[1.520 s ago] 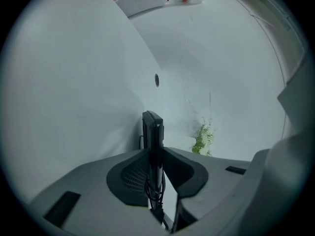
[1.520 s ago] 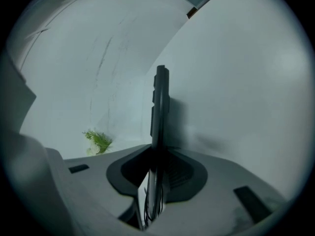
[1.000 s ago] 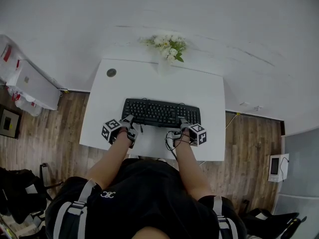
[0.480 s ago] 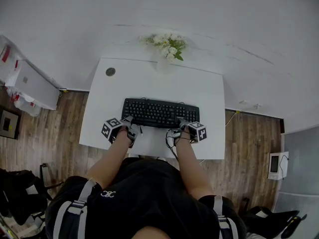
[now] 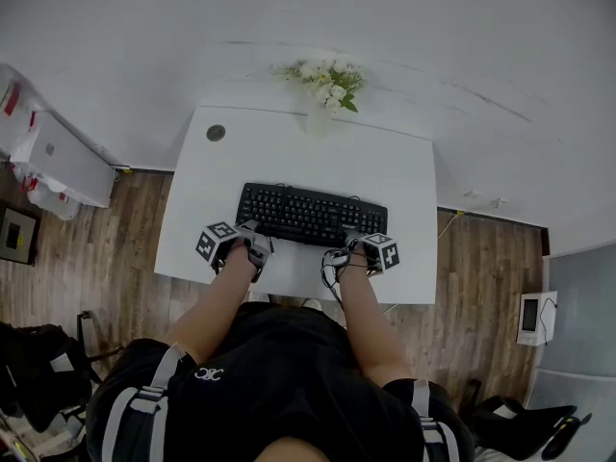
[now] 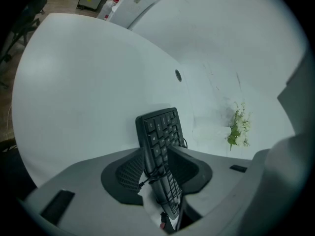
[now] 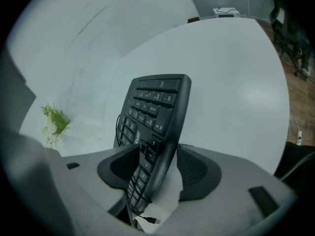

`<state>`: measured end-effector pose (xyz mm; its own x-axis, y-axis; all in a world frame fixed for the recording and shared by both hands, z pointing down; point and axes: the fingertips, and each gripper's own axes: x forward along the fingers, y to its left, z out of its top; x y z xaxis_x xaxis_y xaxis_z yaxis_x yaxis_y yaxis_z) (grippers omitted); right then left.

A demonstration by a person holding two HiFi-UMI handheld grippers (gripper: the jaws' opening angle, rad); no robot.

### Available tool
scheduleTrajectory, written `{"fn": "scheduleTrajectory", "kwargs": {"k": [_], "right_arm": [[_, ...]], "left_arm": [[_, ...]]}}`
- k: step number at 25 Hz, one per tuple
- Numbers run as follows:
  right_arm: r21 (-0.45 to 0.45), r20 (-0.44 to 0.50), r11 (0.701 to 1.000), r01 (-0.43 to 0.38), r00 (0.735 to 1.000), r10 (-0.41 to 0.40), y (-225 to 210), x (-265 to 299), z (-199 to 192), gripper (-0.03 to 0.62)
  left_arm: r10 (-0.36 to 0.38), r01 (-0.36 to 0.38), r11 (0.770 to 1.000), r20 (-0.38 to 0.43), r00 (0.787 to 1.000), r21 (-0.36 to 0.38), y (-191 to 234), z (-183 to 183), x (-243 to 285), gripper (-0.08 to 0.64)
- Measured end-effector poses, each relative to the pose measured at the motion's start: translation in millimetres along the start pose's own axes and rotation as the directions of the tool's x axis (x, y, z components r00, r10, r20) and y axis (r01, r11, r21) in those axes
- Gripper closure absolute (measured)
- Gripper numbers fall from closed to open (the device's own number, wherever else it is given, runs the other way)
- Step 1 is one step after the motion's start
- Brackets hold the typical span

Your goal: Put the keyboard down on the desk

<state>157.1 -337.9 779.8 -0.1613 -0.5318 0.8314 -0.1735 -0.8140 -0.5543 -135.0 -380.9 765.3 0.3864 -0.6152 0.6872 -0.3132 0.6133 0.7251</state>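
the keyboard lies flat on the desk, its ends between my left fingers and right fingers, both just opening wide off it, so i should back straight out without snagging the cable.

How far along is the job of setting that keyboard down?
Nearly done: the keyboard lies flat on the desk. The left gripper and right gripper have just been opening their jaws, its near edge between them. Remaining: pull both clear.
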Motion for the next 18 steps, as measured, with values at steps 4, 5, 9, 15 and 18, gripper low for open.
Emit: {"fn": "scheduleTrajectory", "kwargs": {"k": [4,5,9,15,18], "right_arm": [[-0.018,-0.001,1.0,0.007,1.0,-0.007,-2.4,-5.7,-6.7,0.336],[-0.021,-0.008,1.0,0.004,1.0,-0.004,-2.5,-7.2,-8.6,0.354],[-0.103,-0.012,0.995,0.003,1.0,-0.004,-1.1,-15.7,-8.8,0.591],[-0.306,0.05,0.95,-0.054,0.996,0.073,24.9,-26.9,-2.2,0.59],[-0.427,0.044,0.897,-0.112,0.989,0.144,46.6,-30.6,-7.4,0.589]], "left_arm": [[-0.014,0.014,1.0,-0.015,1.0,0.023,-7.1,-5.9,-4.9,0.408],[-0.013,0.013,0.999,-0.015,1.0,0.036,-8.0,-7.2,-5.5,0.416],[0.005,-0.003,0.994,-0.018,1.0,0.113,-10.6,-13.5,-6.3,0.559],[0.003,0.001,0.973,-0.018,1.0,0.231,-19.3,-18.3,-8.0,0.56],[0.001,0.002,0.95,-0.009,1.0,0.314,-28.5,-17.0,-9.7,0.56]]}}
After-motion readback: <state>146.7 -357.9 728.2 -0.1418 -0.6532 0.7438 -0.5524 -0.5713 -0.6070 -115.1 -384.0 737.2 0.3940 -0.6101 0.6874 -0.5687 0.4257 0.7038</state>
